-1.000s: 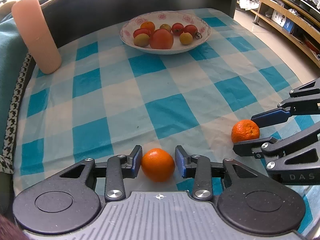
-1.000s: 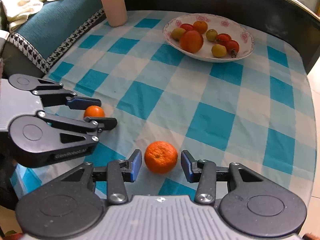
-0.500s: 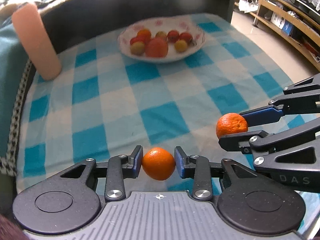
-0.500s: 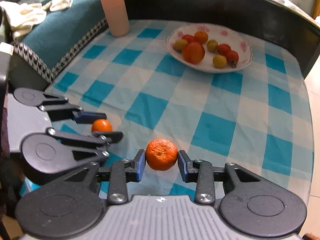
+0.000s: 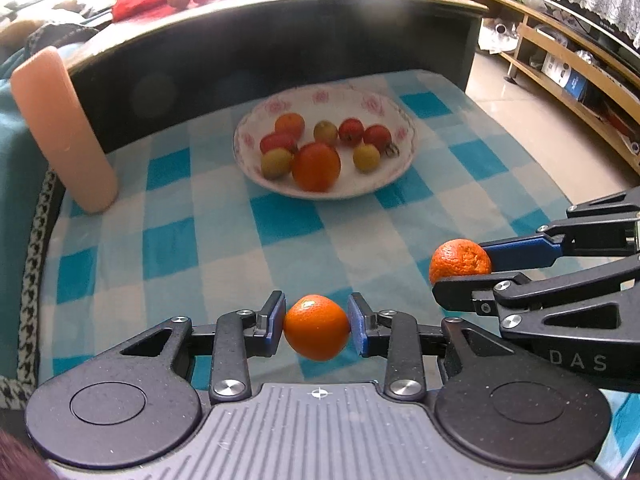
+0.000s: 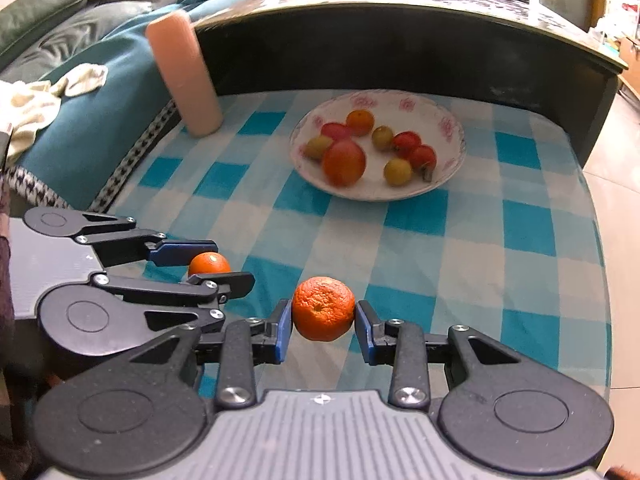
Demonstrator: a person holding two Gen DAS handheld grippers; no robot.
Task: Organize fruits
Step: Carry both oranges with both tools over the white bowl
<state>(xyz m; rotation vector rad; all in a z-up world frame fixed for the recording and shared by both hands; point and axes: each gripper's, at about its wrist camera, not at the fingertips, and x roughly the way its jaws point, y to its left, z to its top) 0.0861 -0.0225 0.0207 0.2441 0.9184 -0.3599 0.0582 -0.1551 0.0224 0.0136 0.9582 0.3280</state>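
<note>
My left gripper [image 5: 317,328] is shut on a smooth orange [image 5: 317,327] and holds it above the blue-checked tablecloth [image 5: 280,224]. My right gripper [image 6: 323,326] is shut on a rougher mandarin [image 6: 323,308], also lifted off the cloth. Each gripper shows in the other's view: the right one [image 5: 460,276] at the right with its mandarin [image 5: 459,261], the left one [image 6: 208,264] at the left with its orange [image 6: 209,264]. A white floral bowl [image 5: 404,168] with several small fruits stands at the far side of the table; it also shows in the right wrist view [image 6: 452,172].
A pink cylinder [image 5: 64,132] stands at the far left of the cloth, next to a teal sofa cover [image 6: 92,120]. A dark raised counter [image 5: 280,44] with loose fruit runs behind the bowl. The table edge drops to the floor on the right [image 5: 560,184].
Both grippers closed on their fruits and lifted them off the cloth. Both have risen further, and the bowl sits lower in both views.
</note>
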